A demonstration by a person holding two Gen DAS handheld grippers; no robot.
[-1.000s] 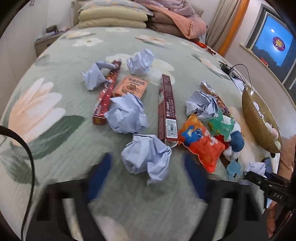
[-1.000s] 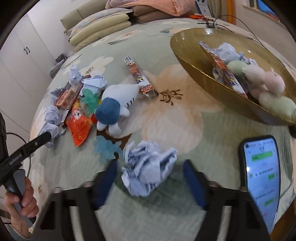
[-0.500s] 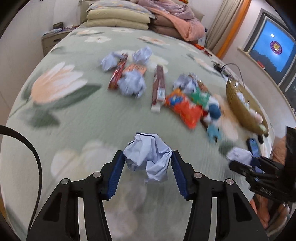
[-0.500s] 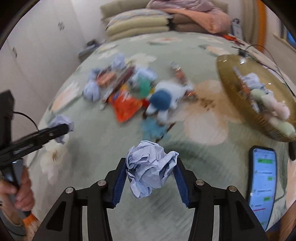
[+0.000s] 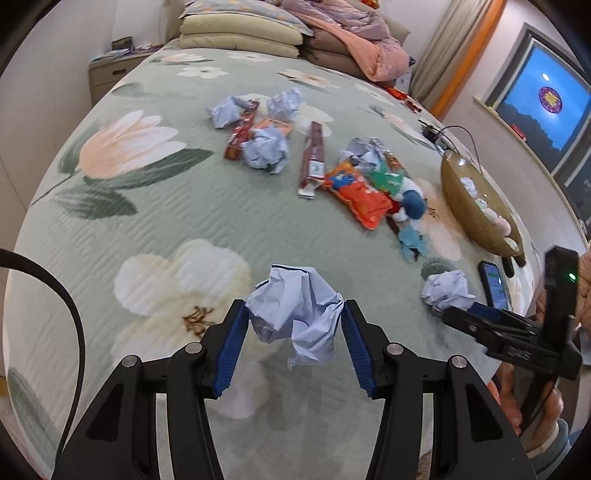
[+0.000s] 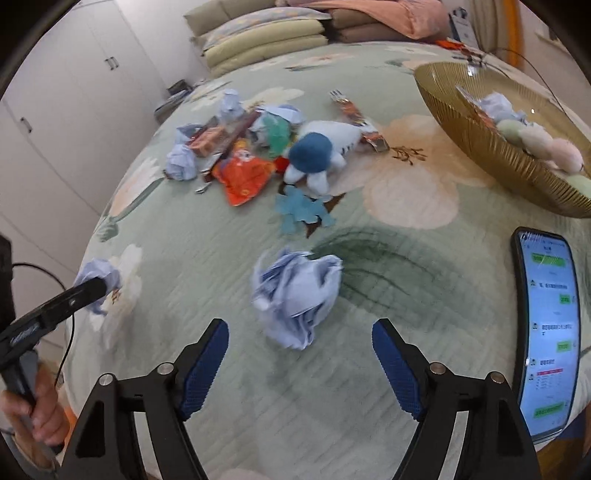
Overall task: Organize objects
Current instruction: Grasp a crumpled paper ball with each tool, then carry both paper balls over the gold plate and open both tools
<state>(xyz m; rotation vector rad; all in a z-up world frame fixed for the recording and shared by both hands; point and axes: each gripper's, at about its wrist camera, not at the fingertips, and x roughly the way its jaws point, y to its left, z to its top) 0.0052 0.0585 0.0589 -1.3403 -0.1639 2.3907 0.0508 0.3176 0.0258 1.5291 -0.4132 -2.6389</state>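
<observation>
My left gripper is shut on a crumpled light-blue paper ball, held above the green floral bedspread. It also shows in the right wrist view. My right gripper is open, and a second crumpled paper ball sits just ahead of its fingers, blurred; whether it rests on the bed I cannot tell. A gold bowl at the right holds paper, a wrapper and soft balls.
A pile lies mid-bed: more paper balls, red snack boxes, an orange packet, a blue-and-white plush. A phone lies by the bed's right edge. Pillows are stacked at the head.
My right gripper has opened and let go of its paper ball, which now sits in front of the fingers. My left gripper has closed on its paper ball and lifted it back from the pile.
</observation>
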